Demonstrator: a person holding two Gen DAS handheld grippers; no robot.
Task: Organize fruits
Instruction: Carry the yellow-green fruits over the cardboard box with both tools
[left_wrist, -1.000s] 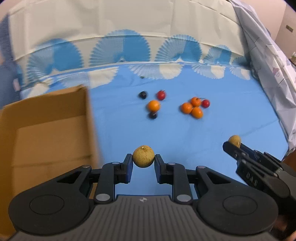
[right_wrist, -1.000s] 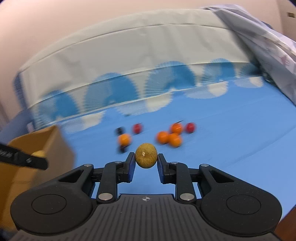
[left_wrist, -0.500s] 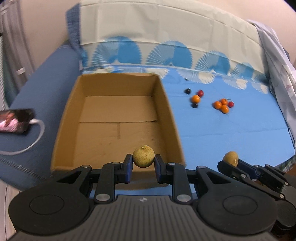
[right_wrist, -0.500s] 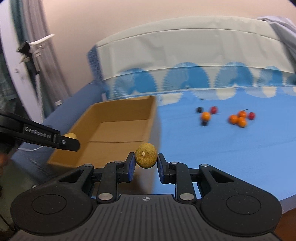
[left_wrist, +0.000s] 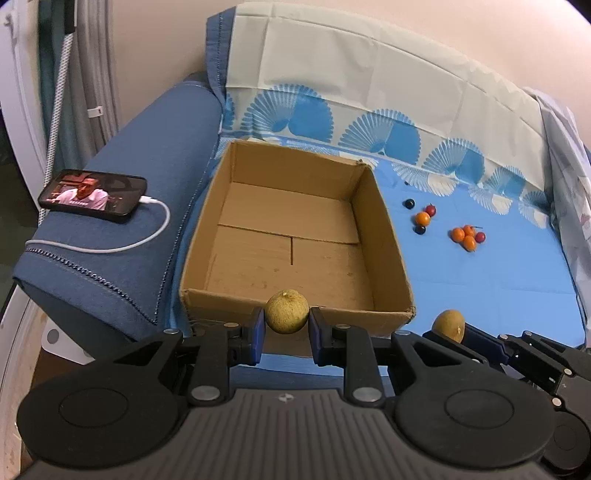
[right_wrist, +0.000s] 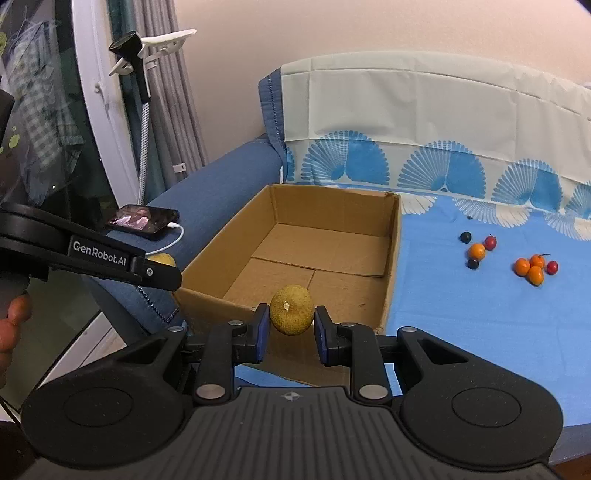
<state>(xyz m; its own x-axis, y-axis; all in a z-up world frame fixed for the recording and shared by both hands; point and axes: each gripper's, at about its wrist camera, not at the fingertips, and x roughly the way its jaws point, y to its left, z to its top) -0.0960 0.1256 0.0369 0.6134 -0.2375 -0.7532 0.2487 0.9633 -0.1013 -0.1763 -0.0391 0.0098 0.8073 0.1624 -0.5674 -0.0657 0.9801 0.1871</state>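
My left gripper is shut on a yellow-green round fruit, held just before the near wall of an open cardboard box. My right gripper is shut on a second yellow-green round fruit at the near edge of the same box. The right gripper with its fruit shows at lower right in the left wrist view. The left gripper's finger crosses the right wrist view at left. Small orange, red and dark fruits lie on the blue cloth right of the box.
The box floor shows no fruit. A phone on a white cable lies on the blue sofa arm left of the box. A patterned cloth covers the seat. A phone holder on a gooseneck stands at far left.
Both grippers have drawn back and swung left with their fruits. The box has come fully into view in front of them, and the loose fruits now lie farther off to the right.
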